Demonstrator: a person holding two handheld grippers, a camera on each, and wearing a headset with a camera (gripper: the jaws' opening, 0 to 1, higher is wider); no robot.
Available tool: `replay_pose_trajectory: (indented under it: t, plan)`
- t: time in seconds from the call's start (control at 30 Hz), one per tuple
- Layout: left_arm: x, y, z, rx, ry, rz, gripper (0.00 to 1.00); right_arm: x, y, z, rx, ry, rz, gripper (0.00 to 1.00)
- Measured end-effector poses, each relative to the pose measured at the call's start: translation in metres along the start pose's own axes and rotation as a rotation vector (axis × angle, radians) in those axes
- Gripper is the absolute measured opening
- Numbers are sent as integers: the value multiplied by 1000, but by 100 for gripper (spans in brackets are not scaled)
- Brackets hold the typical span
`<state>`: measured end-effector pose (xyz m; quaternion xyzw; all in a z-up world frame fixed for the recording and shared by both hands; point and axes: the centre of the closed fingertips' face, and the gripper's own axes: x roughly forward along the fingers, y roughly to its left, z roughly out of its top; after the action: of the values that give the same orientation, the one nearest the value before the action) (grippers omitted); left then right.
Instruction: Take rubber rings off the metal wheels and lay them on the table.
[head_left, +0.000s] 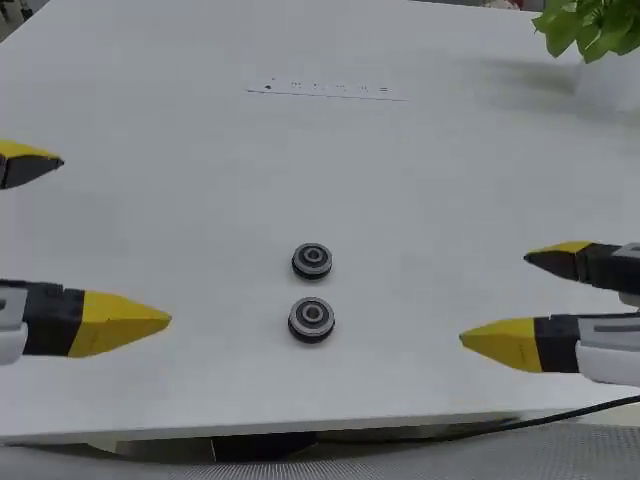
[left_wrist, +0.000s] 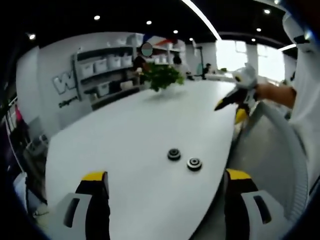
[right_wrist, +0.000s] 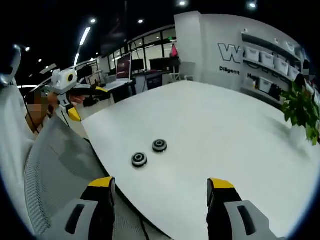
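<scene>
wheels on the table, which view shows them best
The head view: it looks down on the far wheel and the near wheel, so their dark rims and metal centres show clearly. Both gripper views show the pair smaller, at a slant, from opposite sides.

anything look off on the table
Nothing stands out. The far wheel and near wheel lie flat on the table, close but apart, dark rings on. Left gripper and right gripper are open, clear of both.

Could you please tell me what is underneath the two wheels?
The white table: the far wheel and the near wheel lie flat on it, apart. Their undersides are covered from view.
</scene>
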<state>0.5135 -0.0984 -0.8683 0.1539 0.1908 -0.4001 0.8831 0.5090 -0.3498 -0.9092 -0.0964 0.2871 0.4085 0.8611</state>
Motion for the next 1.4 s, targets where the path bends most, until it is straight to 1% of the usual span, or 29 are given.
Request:
replay_pose_trajectory:
  t: [0.07,0.13,0.2,0.27,0.33,0.4,0.43,0.47,0.53,0.63,0.67,0.7,0.77,0.8,0.83,0.87,0.9,0.93,0.97,1.0,1.03,1.07,1.1,1.17,1.2,1.23,1.27,1.33,1.4]
  plan:
    - [2,0,8,32,-2,-35,97,-1,-2,11,-19,-18,16,73]
    - [4,0,15,66,-12,-58,96,0,-1,25,-56,-56,40,72]
    - [8,0,26,85,-37,-71,96,1,0,38,-72,-86,62,72]
    - [12,-3,35,93,-62,-99,95,4,2,52,-89,-111,80,72]
    - [16,-4,43,98,-78,-128,94,10,8,69,-96,-150,111,72]
    - [21,-4,50,109,-82,-136,93,18,16,87,-108,-191,140,71]
    - [24,-3,54,122,-84,-138,93,22,19,92,-117,-198,153,71]
    - [27,-3,62,144,-98,-141,93,28,23,97,-131,-196,165,71]
    - [31,-2,71,157,-116,-149,93,36,25,104,-142,-195,166,69]
    - [40,0,89,180,-153,-159,93,50,30,122,-151,-234,190,64]
    - [41,0,91,182,-160,-161,93,53,31,125,-149,-244,200,63]
    - [45,1,96,185,-174,-163,92,56,25,126,-148,-247,206,62]
    - [54,0,100,202,-211,-174,92,65,27,126,-148,-247,228,61]
    - [59,-2,100,223,-228,-186,92,71,29,123,-145,-242,242,60]
    - [68,-3,90,228,-217,-201,90,74,31,121,-147,-242,247,59]
    - [74,-4,85,220,-217,-212,89,77,32,119,-154,-242,256,58]
    - [83,-6,77,180,-202,-235,88,82,34,114,-153,-236,273,57]
    - [88,-9,71,168,-191,-256,86,85,36,109,-147,-228,288,56]
    - [95,-13,67,165,-201,-276,85,87,37,104,-133,-219,303,55]
    - [99,-16,64,157,-206,-293,83,89,39,101,-100,-231,318,55]
    - [104,-23,62,122,-213,-331,81,91,40,100,-84,-248,322,56]
    - [108,-26,62,98,-213,-346,80,92,40,96,-65,-260,326,55]
    - [112,-28,62,89,-218,-354,80,93,40,94,-61,-264,326,55]
    - [121,-32,63,125,-232,-366,79,98,39,85,-60,-259,331,53]
    - [126,-36,59,147,-223,-377,78,100,38,81,-55,-247,332,51]
    - [129,-37,55,161,-213,-380,76,102,35,72,-40,-205,329,50]
    - [131,-40,51,168,-207,-380,75,103,34,66,-50,-181,323,49]
    - [134,-49,42,178,-210,-382,72,105,31,58,-62,-164,316,50]
    - [135,-53,34,160,-210,-382,69,105,32,51,-50,-147,329,51]
